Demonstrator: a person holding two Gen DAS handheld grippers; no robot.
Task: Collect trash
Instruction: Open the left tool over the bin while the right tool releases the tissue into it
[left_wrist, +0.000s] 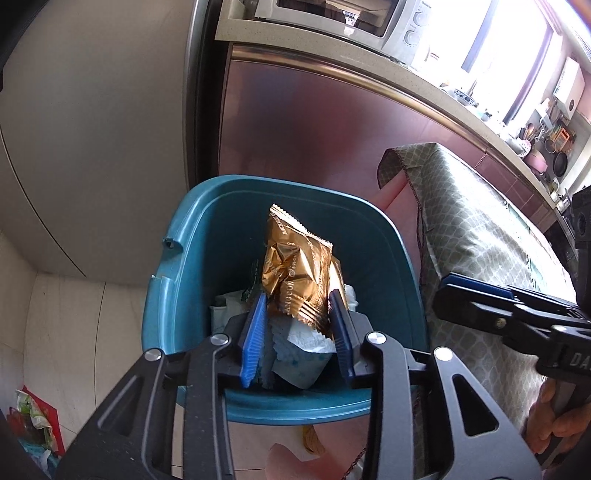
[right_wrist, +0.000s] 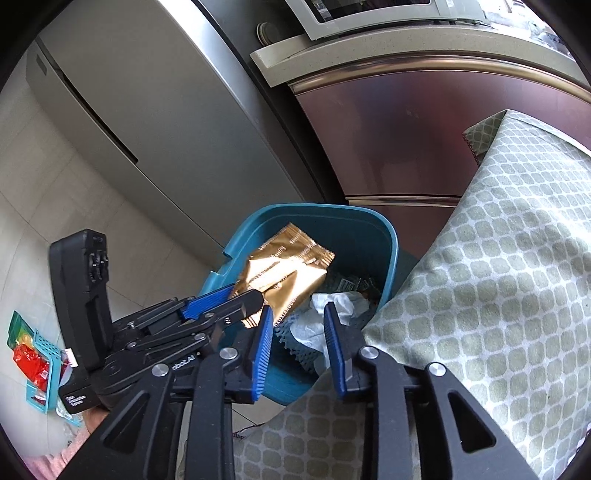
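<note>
We've got the gold foil snack wrapper (left_wrist: 295, 269) over the teal trash bin (left_wrist: 192, 258), light, crinkly and slippery, between our left hand-held gripper's (left_wrist: 301, 317) part-open, unclamped jaws; right hand-held gripper (right_wrist: 299, 332) part-open, empty.

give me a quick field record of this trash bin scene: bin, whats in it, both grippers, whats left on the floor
bin: teal trash bin, open top, beside a cloth-covered table
contents: gold snack wrapper on top of white tissue paper
left gripper: over the bin, jaws parted, wrapper between them, pads not clearly pressing
right gripper: jaws apart, nothing between them
floor: colourful packaging not yet collected
</note>
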